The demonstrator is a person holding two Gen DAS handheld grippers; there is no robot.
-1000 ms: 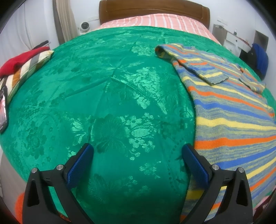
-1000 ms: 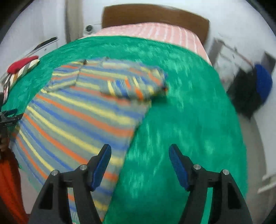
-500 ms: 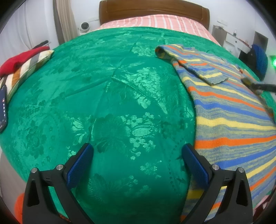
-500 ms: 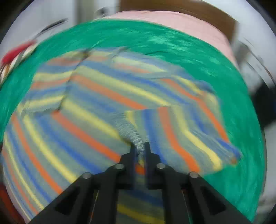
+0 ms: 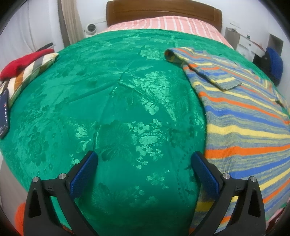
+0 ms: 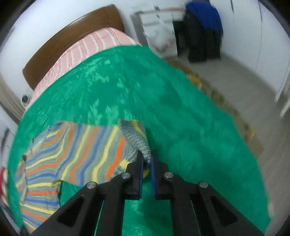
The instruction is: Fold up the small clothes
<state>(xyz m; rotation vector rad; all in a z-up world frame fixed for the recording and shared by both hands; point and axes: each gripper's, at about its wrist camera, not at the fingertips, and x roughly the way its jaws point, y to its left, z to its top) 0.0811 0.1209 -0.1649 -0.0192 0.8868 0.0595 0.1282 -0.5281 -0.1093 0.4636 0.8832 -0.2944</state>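
Right wrist view smeared by motion blur: weave of the green bedspread (image 6: 181, 112) unreadable, floor and the dark and blue clothing (image 6: 203, 27) by the far wall soft. Striped sweater (image 6: 76, 154) cut off at lower left edge; its cuff end hidden between the pads of the right gripper (image 6: 146, 159). Left wrist view: same sweater (image 5: 244, 127) runs off the right edge, hem not visible. Phone (image 5: 3, 112) clipped by left edge, screen too small to read. Orange thing (image 5: 19, 216) at lower left mostly hidden, unidentifiable

A home bedroom is showing: a bed under a green bedspread (image 5: 112, 109) is filling the frame centre, with a wooden headboard (image 5: 163, 9) at top centre.
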